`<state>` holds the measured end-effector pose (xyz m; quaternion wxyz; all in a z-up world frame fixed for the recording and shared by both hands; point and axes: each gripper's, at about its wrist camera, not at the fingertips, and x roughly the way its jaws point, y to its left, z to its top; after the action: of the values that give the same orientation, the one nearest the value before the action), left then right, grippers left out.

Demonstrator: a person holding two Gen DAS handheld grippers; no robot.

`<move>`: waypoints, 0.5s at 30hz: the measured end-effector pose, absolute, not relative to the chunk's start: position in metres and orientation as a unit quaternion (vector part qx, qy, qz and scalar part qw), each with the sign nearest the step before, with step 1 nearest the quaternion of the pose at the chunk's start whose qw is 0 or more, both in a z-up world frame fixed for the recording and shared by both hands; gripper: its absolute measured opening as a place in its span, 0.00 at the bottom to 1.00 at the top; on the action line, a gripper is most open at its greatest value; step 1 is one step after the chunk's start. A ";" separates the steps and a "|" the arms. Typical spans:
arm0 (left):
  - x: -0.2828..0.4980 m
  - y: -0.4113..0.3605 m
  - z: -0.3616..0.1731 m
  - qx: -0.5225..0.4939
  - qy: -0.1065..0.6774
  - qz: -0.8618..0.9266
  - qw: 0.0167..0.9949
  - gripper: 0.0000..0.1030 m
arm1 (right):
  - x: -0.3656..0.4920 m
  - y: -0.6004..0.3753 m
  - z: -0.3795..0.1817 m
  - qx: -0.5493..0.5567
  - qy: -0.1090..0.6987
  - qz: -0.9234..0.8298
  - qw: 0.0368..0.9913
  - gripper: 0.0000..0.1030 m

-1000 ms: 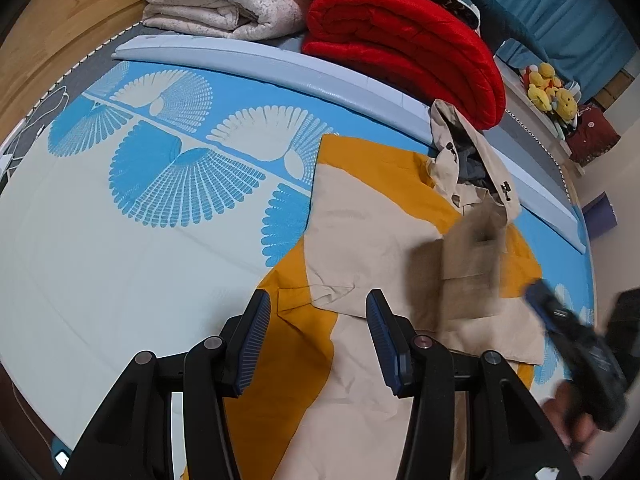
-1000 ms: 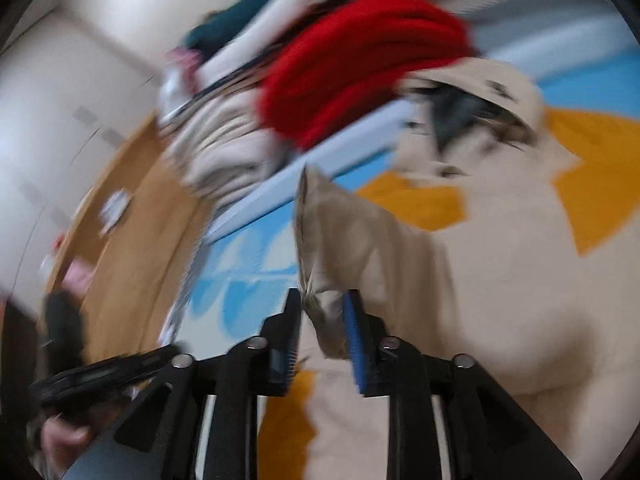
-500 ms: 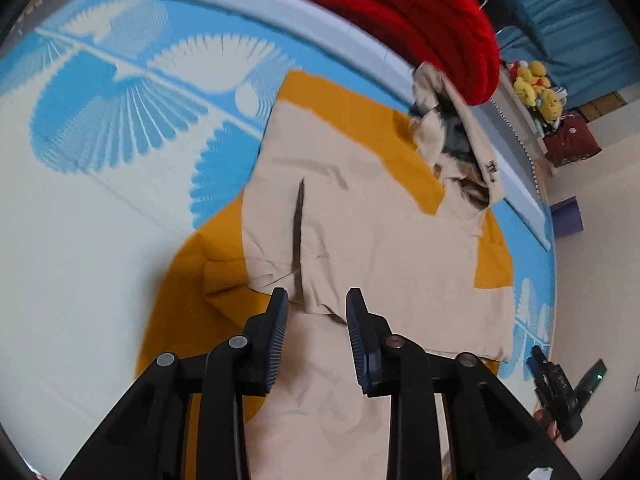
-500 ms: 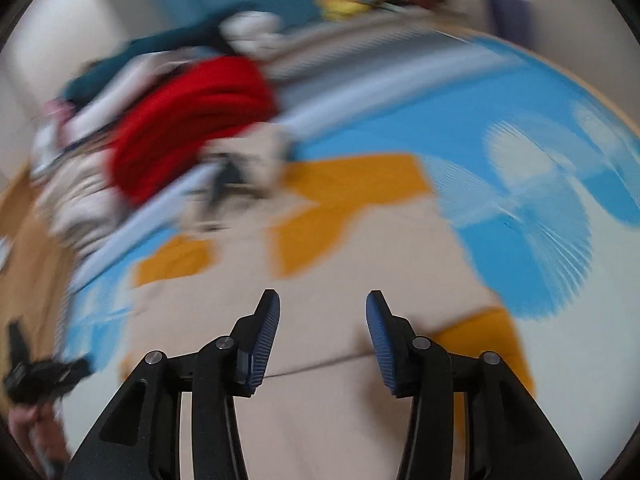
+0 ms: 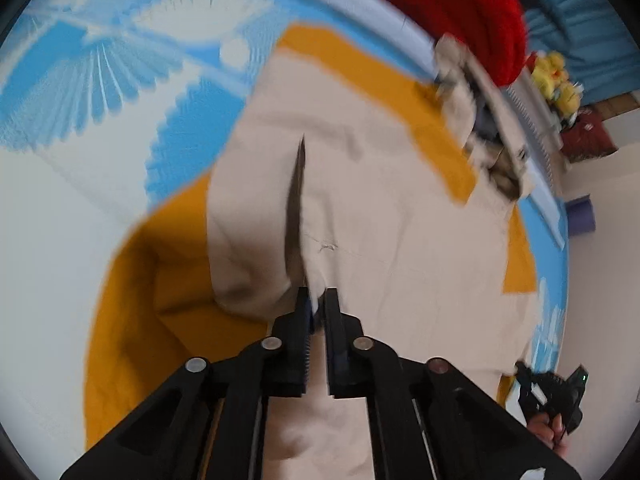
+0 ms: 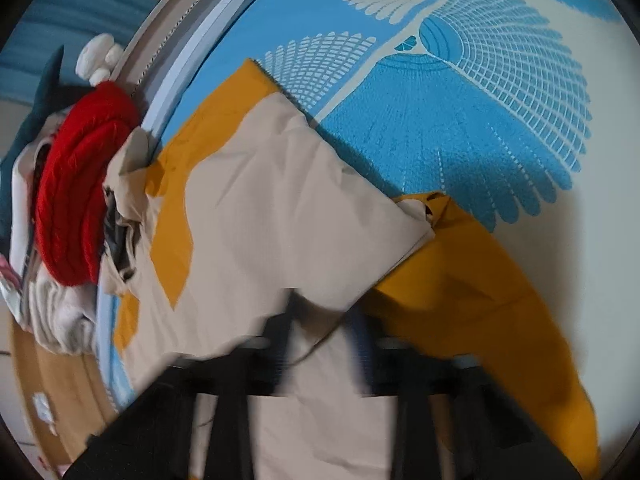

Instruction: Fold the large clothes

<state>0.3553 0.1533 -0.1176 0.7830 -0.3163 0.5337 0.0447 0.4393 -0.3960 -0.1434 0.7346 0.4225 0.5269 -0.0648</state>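
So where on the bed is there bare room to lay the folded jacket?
The bedsheet is bare left of the jacket in the left view, out to the blue fan print. In the right view, the sheet is also bare right of the jacket's orange sleeve. It is crowded at the head: the red blanket and the pale folded bedding.

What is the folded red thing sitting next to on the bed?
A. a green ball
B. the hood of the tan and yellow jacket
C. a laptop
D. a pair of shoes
B: the red blanket lies right beside the jacket's hood at the bed's edge.
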 end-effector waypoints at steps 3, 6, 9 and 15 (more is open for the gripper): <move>0.352 0.160 -0.090 -0.300 0.490 0.065 0.816 0.02 | 0.437 -0.386 -0.139 0.421 0.529 -0.059 0.735 0.08; 0.351 0.164 -0.099 -0.247 0.525 0.134 0.804 0.00 | 0.436 -0.380 -0.146 0.372 0.569 -0.087 0.728 0.19; 0.345 0.174 -0.103 -0.266 0.539 0.149 0.785 0.00 | 0.425 -0.380 -0.135 0.342 0.567 -0.124 0.739 0.32; 0.359 0.133 -0.076 -0.192 0.508 0.072 0.837 0.14 | 0.422 -0.356 -0.064 0.233 0.466 -0.124 0.844 0.34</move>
<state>0.3593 0.1332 -0.0762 0.8367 -0.1924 0.5078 0.0718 0.4224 -0.3558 -0.0642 0.8444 0.2326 0.4663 -0.1244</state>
